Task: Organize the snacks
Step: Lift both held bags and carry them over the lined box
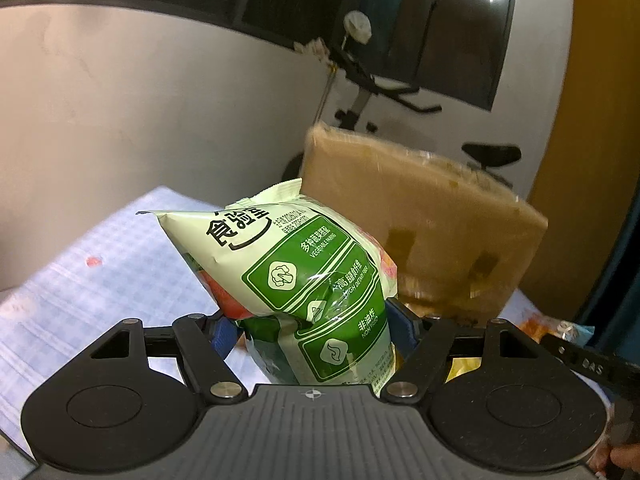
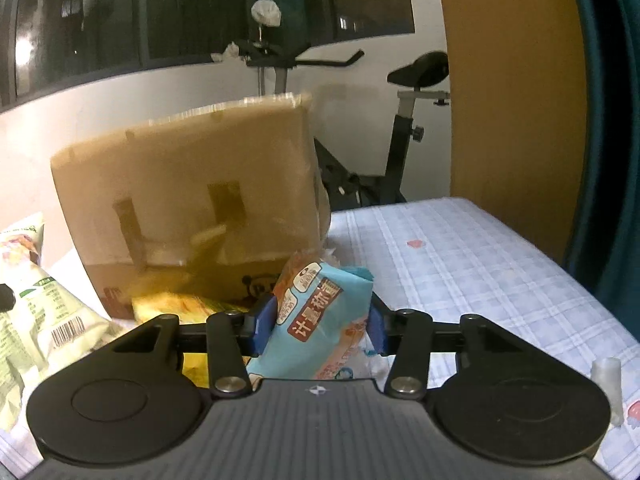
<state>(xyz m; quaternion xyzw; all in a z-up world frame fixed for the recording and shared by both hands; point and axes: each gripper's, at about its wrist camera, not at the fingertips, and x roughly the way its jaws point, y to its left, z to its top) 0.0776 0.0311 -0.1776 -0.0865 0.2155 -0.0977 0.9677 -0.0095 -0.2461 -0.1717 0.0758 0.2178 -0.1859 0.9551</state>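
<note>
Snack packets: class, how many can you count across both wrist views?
3: a green packet in the left tongs, a blue packet in the right tongs, a yellow packet by the cardboard box. More may be hidden.

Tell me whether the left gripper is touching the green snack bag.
Touching. The left wrist view shows the left gripper shut on the green snack bag: both blue pads press into its sides, and the wrapper creases between them.

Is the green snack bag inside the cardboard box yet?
Out: the green snack bag is pinched in the left gripper, in front of the cardboard box.
</note>
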